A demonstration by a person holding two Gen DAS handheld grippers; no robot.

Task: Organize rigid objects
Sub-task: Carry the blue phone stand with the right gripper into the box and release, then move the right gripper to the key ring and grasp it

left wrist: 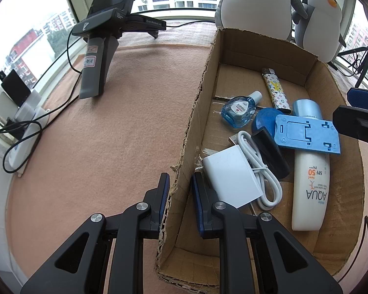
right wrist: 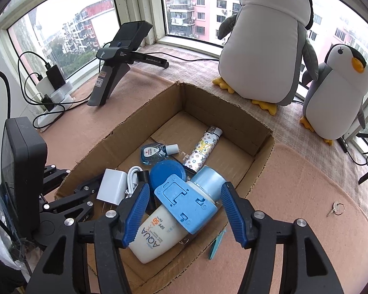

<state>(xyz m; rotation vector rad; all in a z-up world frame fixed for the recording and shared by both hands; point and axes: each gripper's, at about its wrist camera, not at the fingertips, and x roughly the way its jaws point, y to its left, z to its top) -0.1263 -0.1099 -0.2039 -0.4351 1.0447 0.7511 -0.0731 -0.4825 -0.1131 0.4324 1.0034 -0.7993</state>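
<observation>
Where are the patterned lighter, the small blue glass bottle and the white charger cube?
patterned lighter (left wrist: 276,90), left wrist view, middle of body
small blue glass bottle (left wrist: 238,111), left wrist view, label
white charger cube (right wrist: 111,186), right wrist view, top face

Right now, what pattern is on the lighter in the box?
The lighter is white with a small multicoloured monogram print and a yellow mark; clearest in the right wrist view.

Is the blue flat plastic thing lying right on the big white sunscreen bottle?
Touching. In the right wrist view, the blue plastic piece lies across the sunscreen bottle, no gap showing. The left wrist view shows it crossing the bottle too.
</observation>
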